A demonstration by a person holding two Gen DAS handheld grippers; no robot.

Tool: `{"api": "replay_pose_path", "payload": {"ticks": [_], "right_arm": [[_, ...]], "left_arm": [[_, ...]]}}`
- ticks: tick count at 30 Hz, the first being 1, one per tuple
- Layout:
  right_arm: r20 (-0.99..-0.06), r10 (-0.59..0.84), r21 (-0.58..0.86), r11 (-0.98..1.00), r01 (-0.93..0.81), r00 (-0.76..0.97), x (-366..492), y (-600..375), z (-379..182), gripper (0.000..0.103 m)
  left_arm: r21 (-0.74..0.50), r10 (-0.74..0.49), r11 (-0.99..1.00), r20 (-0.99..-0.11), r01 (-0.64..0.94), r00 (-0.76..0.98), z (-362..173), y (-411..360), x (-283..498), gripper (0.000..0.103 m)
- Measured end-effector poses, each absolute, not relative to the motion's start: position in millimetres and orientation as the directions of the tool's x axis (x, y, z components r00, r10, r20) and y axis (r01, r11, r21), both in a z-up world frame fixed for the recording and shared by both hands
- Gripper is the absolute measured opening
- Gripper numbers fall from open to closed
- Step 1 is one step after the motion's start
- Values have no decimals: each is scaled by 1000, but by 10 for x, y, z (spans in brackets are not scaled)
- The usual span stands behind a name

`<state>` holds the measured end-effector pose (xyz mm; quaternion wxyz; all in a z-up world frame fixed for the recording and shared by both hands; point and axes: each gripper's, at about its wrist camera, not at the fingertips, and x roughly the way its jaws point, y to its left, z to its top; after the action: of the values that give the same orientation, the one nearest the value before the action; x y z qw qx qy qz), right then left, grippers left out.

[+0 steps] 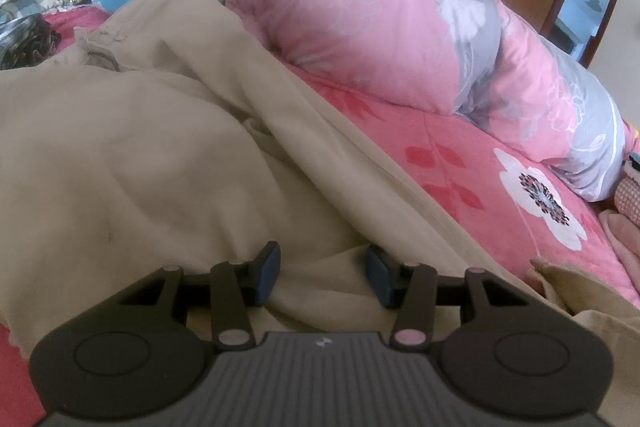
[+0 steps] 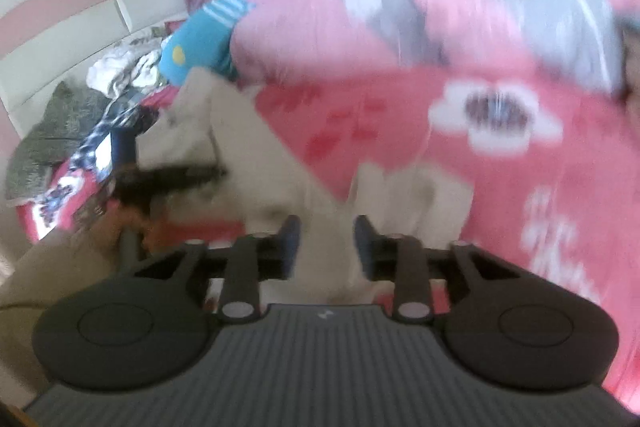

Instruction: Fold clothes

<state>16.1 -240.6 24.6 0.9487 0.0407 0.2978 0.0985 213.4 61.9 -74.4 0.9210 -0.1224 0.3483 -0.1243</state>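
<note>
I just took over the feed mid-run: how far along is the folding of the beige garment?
Early stage. The beige garment lies lengthwise on the pink bedsheet, one long fold laid over but still rumpled. Nothing is in hand: the left gripper and right gripper both hover over it, jaws apart, not pinching cloth. Left to do: smooth it and fold it into a compact stack. The right view is blurred.

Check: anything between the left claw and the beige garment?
Nothing visible. The left claw sits open directly over the beige garment, bare cloth between its fingers. The pink quilt lies farther back on the bed, clear of it.
</note>
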Motion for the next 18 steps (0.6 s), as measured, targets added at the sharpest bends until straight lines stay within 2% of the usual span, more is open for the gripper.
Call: {"api": "replay_pose_path", "payload": {"ticks": [1,2,5,9,12,13,14,16,18], "right_arm": [[-551,198,99,980,-172,811,290,-2380,265,55],[-551,183,71,982,-173,814,419,-2367,263,60],[-613,148,38,987,-159,776,977,-2320,128,61],[-731,158,79,986,-148,663,1674,-2323,-161,61],[-798,167,97,984,-150,579,2016,-2308,-380,50],[-816,152,89,986,-140,558,2087,-2321,-446,30],[-829,143,84,988,-131,540,2142,-2348,-500,17],[-836,146,103,988,-111,528,2154,-2413,-547,7],[-821,139,107,990,-89,554,2069,-2491,-505,4]], "left_arm": [[-311,-314,939,-612,144,726,-744,615,2132,49],[-310,-314,940,-612,145,726,-744,614,2131,49],[-304,-313,941,-614,148,725,-749,612,2137,49],[-303,-313,941,-618,150,721,-748,609,2152,50],[-306,-319,940,-620,153,717,-748,619,2175,50],[-311,-322,938,-621,152,715,-747,627,2184,50],[-316,-324,937,-621,150,713,-745,633,2192,50],[-325,-328,934,-622,147,711,-744,640,2205,50],[-328,-327,934,-623,142,711,-747,636,2210,50]]}}
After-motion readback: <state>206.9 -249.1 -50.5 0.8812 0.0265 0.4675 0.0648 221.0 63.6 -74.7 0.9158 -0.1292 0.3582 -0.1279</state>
